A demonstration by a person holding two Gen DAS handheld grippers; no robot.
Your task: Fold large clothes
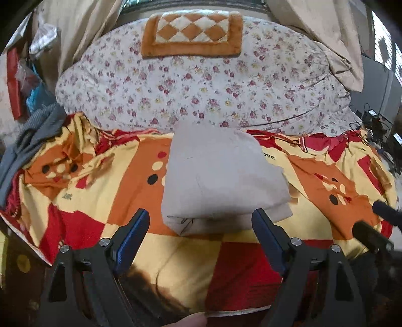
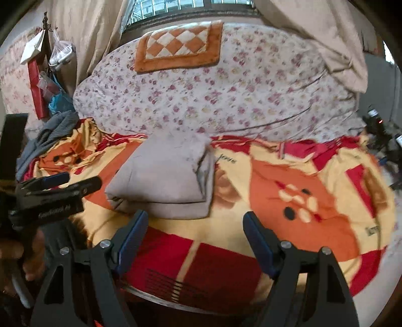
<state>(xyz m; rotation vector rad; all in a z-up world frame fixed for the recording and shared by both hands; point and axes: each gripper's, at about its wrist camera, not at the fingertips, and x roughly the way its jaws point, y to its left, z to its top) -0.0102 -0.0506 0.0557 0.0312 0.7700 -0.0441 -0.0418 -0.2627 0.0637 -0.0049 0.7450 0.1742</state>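
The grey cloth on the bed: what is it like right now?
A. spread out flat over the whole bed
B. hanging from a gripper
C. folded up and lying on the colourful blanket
C: the grey cloth lies as a stacked bundle on the colourful blanket, neither gripper touching it.

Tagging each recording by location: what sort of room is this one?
Most likely a home bedroom. A bed with a patterned red, orange and yellow bedspread fills the view, a floral quilt lies behind it, and beige curtains frame a window. A folded grey garment rests on the bedspread.

Folded grey garment (image 2: 163, 176) lies on the patterned bedspread (image 2: 301, 181), beyond the open, empty right claw (image 2: 194, 226).
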